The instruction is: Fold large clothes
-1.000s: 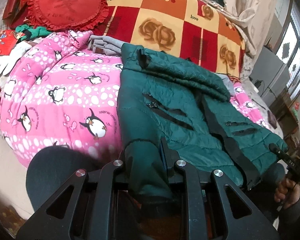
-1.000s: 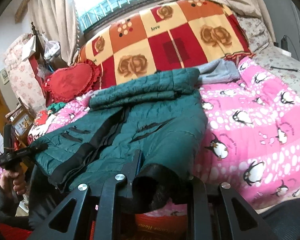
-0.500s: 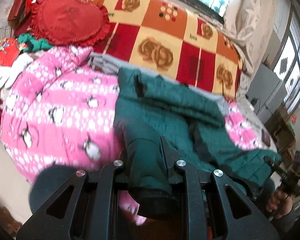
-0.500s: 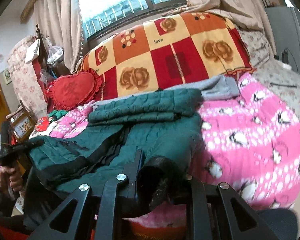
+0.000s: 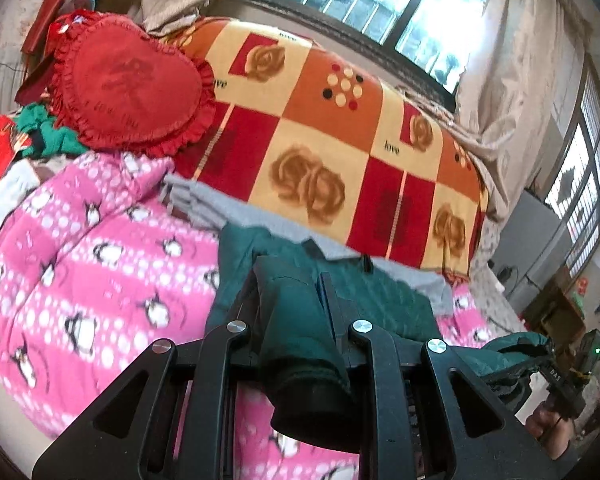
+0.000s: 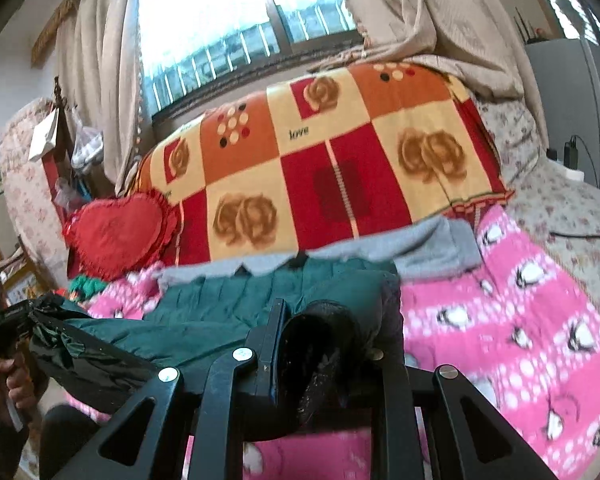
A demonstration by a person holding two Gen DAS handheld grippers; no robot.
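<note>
A dark green quilted jacket lies on a pink penguin blanket, its near hem lifted off the bed. My left gripper is shut on one corner of the hem. My right gripper is shut on the other hem corner, whose dark lining shows. The jacket stretches between both grippers. The right gripper with its hand also shows at the far right of the left wrist view; the left one shows at the far left of the right wrist view.
A grey garment lies under the jacket's far end. A red-and-orange checked blanket rises behind it, with a red heart cushion on its left. A window and curtains stand behind. A grey cabinet stands right.
Both grippers rose and moved toward the far side of the bed, carrying the jacket's hem up and forward. The jacket's flat front is now mostly hidden below the grippers.
</note>
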